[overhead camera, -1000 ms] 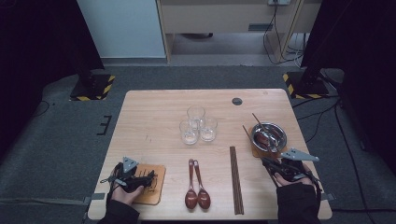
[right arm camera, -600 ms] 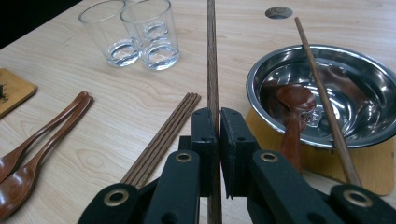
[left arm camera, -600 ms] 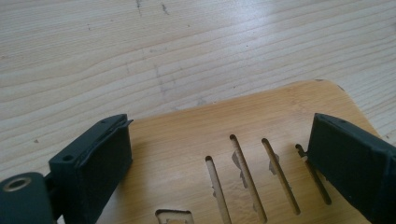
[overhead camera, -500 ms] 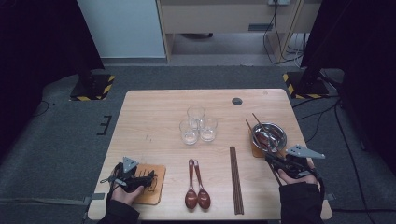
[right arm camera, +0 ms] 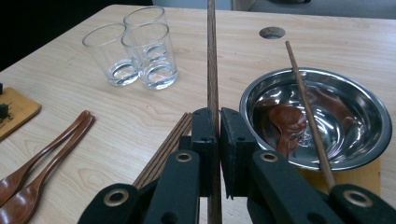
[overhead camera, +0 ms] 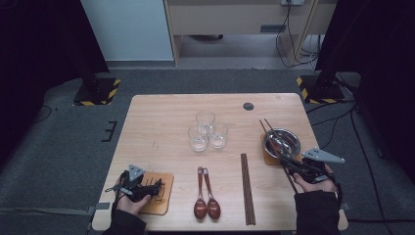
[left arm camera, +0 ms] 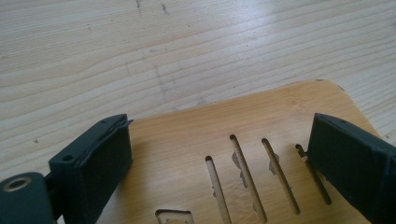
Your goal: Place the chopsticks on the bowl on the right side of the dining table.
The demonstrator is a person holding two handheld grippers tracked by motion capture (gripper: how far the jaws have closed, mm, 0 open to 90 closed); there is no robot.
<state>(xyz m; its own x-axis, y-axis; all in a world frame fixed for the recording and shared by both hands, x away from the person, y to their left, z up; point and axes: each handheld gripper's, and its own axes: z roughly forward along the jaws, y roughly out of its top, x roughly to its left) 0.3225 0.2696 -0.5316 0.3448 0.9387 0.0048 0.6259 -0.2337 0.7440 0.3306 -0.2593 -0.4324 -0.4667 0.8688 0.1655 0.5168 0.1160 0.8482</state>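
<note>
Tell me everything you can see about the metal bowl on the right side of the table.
The metal bowl is round, shallow and shiny, steel by its look. It sits upright on a wooden coaster near the table's right edge. A dark wooden spoon lies inside it, and one chopstick rests across its rim. The right tongs, shut on a second chopstick, are just beside it, not touching it.

The wooden table (overhead camera: 161,127) bears glasses (overhead camera: 207,130), spoons (overhead camera: 206,196) and chopsticks (overhead camera: 247,188).

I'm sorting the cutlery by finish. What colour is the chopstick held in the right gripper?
Dark brown wood; the chopstick shows best in the right gripper view.
</note>
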